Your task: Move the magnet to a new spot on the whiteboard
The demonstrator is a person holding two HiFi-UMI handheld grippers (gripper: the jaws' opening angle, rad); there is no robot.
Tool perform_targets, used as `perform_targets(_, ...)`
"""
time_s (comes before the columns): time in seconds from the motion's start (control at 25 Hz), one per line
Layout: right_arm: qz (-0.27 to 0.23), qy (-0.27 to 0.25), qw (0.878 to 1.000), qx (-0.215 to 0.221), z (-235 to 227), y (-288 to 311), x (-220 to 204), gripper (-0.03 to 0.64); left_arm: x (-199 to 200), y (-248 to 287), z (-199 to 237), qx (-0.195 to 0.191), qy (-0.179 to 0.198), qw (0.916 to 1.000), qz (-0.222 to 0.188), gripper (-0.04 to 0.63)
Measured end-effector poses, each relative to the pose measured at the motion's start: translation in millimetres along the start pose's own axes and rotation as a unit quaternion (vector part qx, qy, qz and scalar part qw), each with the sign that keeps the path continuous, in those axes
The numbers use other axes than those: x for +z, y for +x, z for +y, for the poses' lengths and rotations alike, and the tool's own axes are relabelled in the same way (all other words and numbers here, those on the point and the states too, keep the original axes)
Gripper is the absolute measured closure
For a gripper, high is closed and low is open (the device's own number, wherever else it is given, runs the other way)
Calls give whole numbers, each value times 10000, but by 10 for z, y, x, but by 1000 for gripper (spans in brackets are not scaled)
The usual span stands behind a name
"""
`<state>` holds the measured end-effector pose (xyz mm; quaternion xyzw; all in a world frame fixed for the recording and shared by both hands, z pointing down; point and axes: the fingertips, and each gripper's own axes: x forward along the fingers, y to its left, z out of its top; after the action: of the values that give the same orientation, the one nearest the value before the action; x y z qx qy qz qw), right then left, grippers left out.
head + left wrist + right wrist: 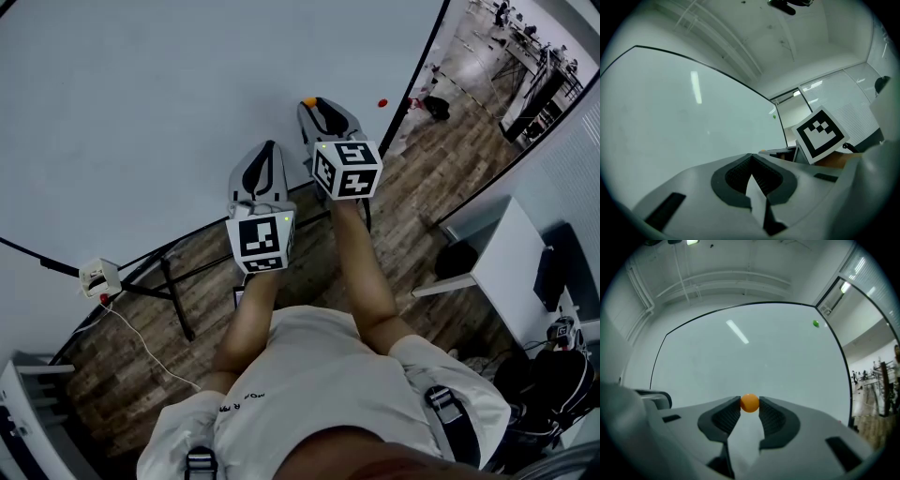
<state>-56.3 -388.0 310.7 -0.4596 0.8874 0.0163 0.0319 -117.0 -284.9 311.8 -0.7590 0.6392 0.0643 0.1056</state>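
whiteboard (740, 366) | round orange magnet (749, 402) pinched in right gripper (749, 405) | left gripper (752, 156) closed, empty

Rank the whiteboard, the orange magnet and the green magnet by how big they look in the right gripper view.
1. whiteboard
2. orange magnet, nearest the camera
3. green magnet, farther off, so the two magnets' true sizes may match
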Motion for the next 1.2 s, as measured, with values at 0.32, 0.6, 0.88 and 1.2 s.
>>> perform_targets(0.32,20,-123,9999,-23,11,165,45,485,-43,-22,61,31,-54,10000,30,592)
perform_targets(0.6,32,-159,9999,9,-38,295,85,485,-61,1,29,32,-66,10000,48,592)
perform_targets(0.88,62,-200,9998,-32,-71,372,34,485,-74,12,35,54,-71,9999,51,592)
perform_targets(1.2,105,-277,9995,-50,-78,505,24,485,-103,21,71,74,-85,9999,71,592)
